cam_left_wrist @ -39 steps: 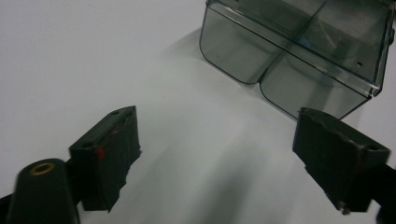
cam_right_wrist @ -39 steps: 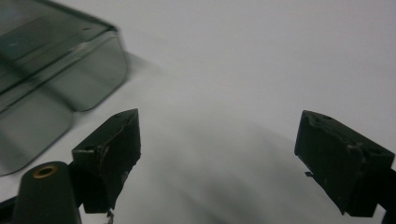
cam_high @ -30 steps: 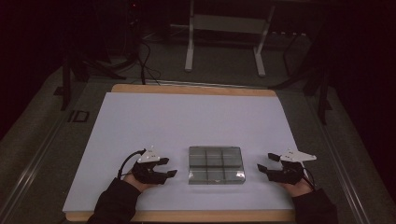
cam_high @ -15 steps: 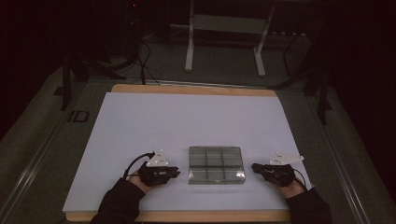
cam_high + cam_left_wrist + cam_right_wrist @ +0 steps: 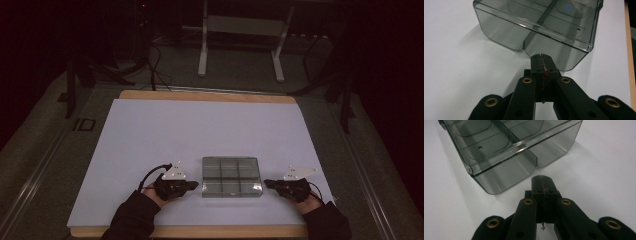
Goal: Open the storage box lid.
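Note:
A clear grey plastic organiser box (image 5: 231,176) with several compartments sits on the white sheet near the front edge. My left gripper (image 5: 194,185) lies low on the sheet just left of the box, jaws pressed together with nothing between them. In the left gripper view its tips (image 5: 541,58) stop just short of the box wall (image 5: 559,52). My right gripper (image 5: 267,183) rests just right of the box, also shut and empty. In the right gripper view its tips (image 5: 542,180) point at the box's side (image 5: 506,173), a small gap away.
The white sheet (image 5: 200,130) covers a wooden table whose edge (image 5: 210,95) shows at the back. Beyond it stand a metal frame's legs (image 5: 202,50) and cables (image 5: 155,65) on the dark floor. A person's dark sleeves (image 5: 131,220) come in from the bottom.
Both grippers went from open to shut and dropped lower onto the sheet, each staying beside the box. The box has not moved.

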Demonstrator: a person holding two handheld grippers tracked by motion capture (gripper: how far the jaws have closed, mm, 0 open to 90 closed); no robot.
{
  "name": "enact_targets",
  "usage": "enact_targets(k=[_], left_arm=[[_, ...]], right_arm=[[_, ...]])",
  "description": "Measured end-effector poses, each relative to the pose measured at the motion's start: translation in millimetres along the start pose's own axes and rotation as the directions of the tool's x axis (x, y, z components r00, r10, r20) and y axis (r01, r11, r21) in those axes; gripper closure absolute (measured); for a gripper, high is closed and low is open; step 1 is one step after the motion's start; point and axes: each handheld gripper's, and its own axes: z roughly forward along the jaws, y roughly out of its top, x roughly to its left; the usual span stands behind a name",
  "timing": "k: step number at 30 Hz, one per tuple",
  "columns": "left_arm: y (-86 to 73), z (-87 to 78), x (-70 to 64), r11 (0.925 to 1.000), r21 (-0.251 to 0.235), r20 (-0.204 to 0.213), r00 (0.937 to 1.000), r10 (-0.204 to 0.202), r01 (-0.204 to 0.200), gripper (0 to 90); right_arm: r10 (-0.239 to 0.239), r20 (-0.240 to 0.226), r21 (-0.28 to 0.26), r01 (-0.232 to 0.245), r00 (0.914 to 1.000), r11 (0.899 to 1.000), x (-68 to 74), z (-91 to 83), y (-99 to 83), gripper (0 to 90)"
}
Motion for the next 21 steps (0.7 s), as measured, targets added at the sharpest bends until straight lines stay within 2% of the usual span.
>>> enact_targets(k=[12, 21], left_arm=[[3.8, 6.9, -1.5, 1.0000, -0.005, 0.009, 0.9999, 0.008, -0.008, 90.0], [7.3, 5.0, -2.0, 0.9999, -0.001, 0.010, 0.9998, 0.015, -0.015, 90.0]], right_arm=[[-0.022, -0.033, -0.015, 0.022, 0.9992, 1.000, 6.3, 2.5, 7.1, 89.9], [-0.031, -0.037, -0.011, 0.031, 0.9988, 0.999, 8.2, 3.7, 9.3, 90.0]])
